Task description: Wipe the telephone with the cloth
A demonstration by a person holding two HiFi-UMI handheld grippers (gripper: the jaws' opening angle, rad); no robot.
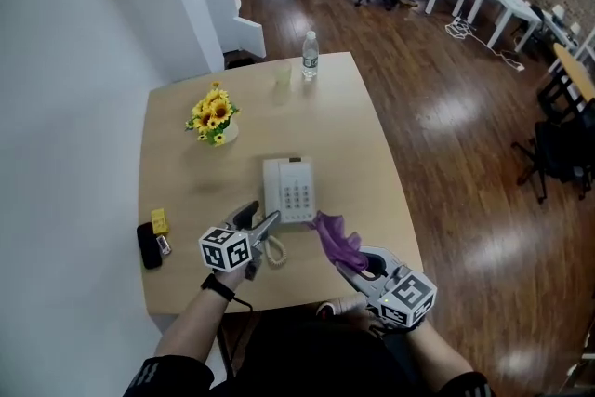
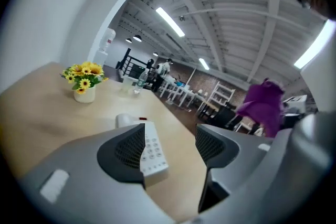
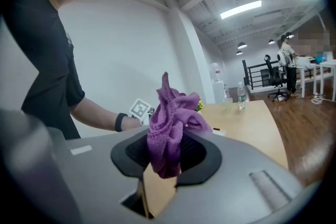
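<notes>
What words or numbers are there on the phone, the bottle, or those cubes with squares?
Nothing here can be read.
Telephone keys: too small to read.
Water bottle label: too small and blurred.
Marker cubes: black-and-white square patterns only, no words.

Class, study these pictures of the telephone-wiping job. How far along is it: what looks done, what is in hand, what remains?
Done: the purple cloth is picked up, pinched in the right gripper. In hand: the cloth is held raised near the telephone, off its surface; the left gripper is open and empty, pointing at it. Left: the wiping itself. Nothing shows whether any pass was made.
</notes>
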